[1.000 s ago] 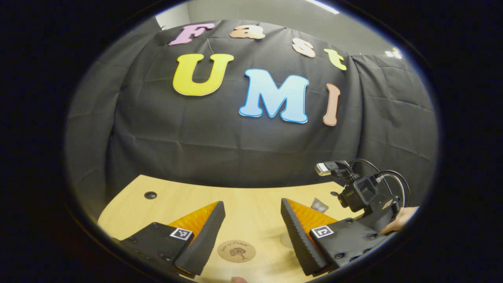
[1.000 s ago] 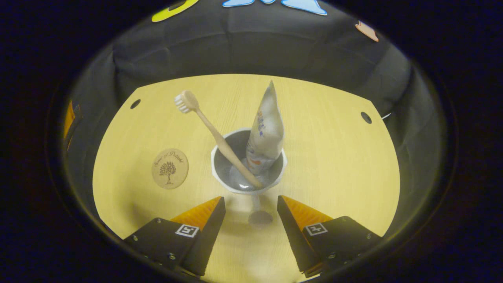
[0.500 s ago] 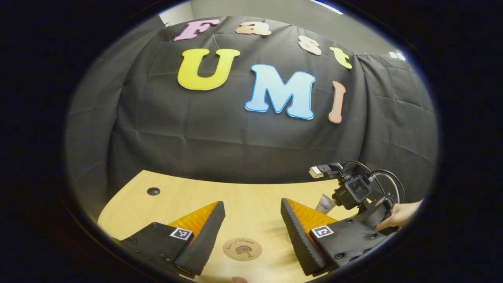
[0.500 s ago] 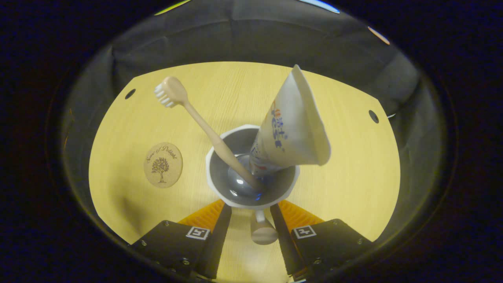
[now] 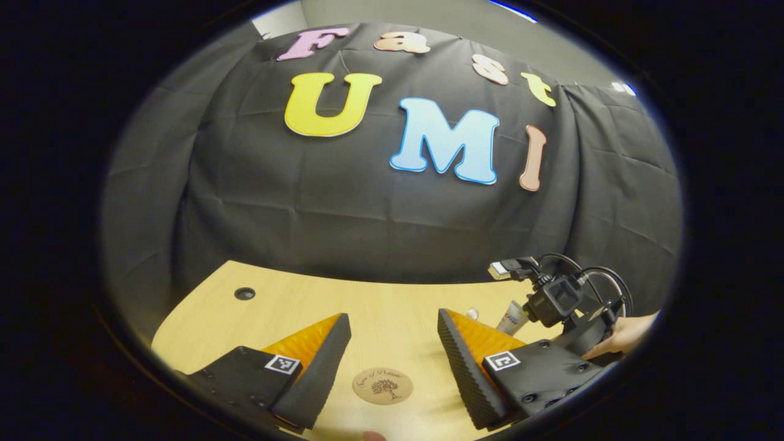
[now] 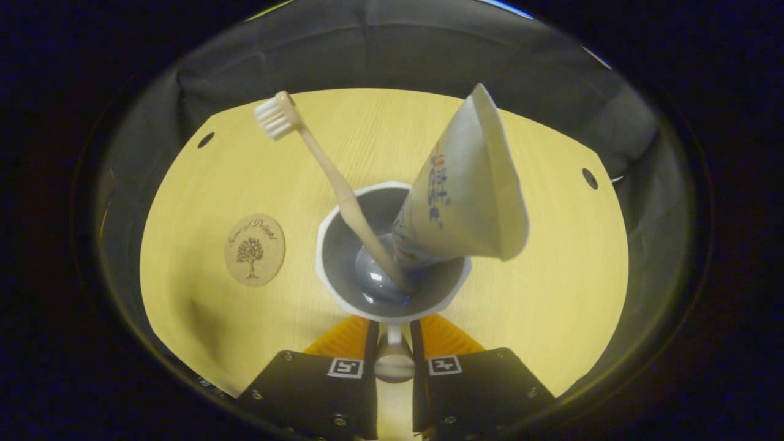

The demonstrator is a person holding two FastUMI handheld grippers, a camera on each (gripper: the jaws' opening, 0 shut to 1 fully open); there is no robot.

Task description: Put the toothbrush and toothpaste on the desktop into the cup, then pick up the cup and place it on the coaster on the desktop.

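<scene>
Two items, a toothbrush [image 6: 318, 165] and a toothpaste tube [image 6: 465, 190], stand inside the cup [image 6: 392, 257] at the centre of the tabletop [image 6: 551, 294], both leaning well out past the rim. The right tool [image 6: 392, 358] is narrowed onto the cup's handle [image 6: 393, 361] at six o'clock, both fingers appearing to press it. The coaster [image 6: 254, 249] lies bare at nine o'clock from the cup, apart from it. The left tool [image 5: 392, 361] hangs wide and empty above the coaster. A tilted lift risks trouble: the top-heavy tube could tip out, or the cup could swing on its thin handle and land off the coaster.
</scene>
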